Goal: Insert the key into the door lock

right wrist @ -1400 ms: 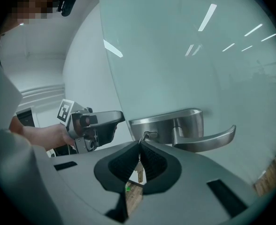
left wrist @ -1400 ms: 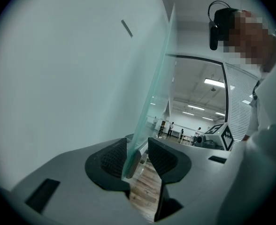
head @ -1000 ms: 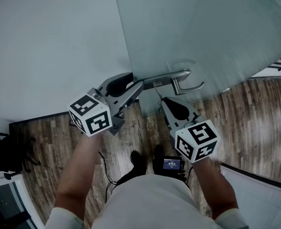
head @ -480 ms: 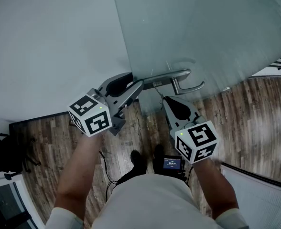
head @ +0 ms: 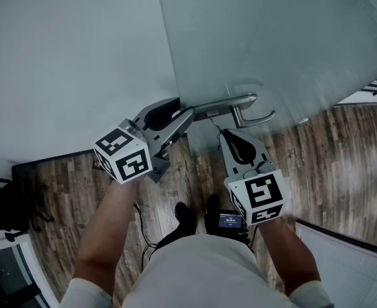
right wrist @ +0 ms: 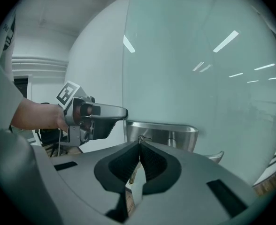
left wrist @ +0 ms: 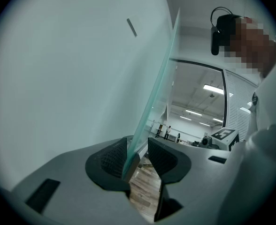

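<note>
Markings first: showing as black-and-white square codes on the left cube (head: 122, 156) and the right cube (head: 258, 199); glowing blue on a small screen (head: 231, 221) down by the feet, print too small to read.

Pinching the key (right wrist: 139, 138) in the right gripper (right wrist: 139, 146), fingers pressed together on it, letting only a thin metal sliver and a bit of wire loop poke out past the tips. Holding that tip just under the brushed-steel lock plate (right wrist: 161, 130) on the glass door (head: 272, 43), beside the lever handle (head: 256, 116); touching the plate or not, cannot tell. Appearing in the head view as a fine pale line running from the gripper's tip up toward the plate's lower edge.

Straddling the door's free edge with the left gripper (left wrist: 138, 146), fingers partway apart, one on each side of the greenish pane. Resting the wall-side finger against the metal at that edge, and leaving a strip of wooden floor (head: 342, 159) showing beside the other finger. Reaching in from the side of the pale wall (head: 67, 56), well above the planks.
</note>
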The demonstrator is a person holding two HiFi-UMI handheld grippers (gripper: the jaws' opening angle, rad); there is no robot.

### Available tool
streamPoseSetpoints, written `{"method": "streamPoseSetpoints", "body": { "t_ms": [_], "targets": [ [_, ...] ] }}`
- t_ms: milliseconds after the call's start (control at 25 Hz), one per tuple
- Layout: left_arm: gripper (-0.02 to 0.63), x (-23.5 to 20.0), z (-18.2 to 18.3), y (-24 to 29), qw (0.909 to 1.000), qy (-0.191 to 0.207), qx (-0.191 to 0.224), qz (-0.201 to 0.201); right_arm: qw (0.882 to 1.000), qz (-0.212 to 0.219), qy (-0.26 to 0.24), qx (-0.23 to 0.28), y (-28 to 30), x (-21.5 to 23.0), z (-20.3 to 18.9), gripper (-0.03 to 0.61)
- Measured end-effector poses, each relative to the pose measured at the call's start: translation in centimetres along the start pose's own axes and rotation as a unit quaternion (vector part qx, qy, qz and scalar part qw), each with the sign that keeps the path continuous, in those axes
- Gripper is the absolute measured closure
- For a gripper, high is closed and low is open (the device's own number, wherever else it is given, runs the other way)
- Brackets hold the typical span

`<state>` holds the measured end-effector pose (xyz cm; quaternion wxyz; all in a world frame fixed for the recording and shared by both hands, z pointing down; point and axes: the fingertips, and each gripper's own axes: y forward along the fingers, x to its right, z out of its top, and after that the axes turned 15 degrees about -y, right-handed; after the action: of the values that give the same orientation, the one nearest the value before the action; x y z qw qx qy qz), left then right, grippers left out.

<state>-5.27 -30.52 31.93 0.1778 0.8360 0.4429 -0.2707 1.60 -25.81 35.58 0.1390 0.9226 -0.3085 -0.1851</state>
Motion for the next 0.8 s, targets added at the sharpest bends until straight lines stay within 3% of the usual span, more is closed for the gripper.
{"method": "streamPoseSetpoints", "body": {
  "t_ms": [480,800],
  "targets": [
    [0.479,0.0,0.0,0.0,1.0000,-0.005,-0.001,0.002,1.000,-0.021,-0.011,0.014,-0.1,-0.5,0.2,0.561],
    [0.479,-0.1,0.0,0.0,0.9999,-0.009,0.006,0.001,0.998,-0.042,0.017,0.036,0.2,-1.2,-0.2,0.561]
  ]
}}
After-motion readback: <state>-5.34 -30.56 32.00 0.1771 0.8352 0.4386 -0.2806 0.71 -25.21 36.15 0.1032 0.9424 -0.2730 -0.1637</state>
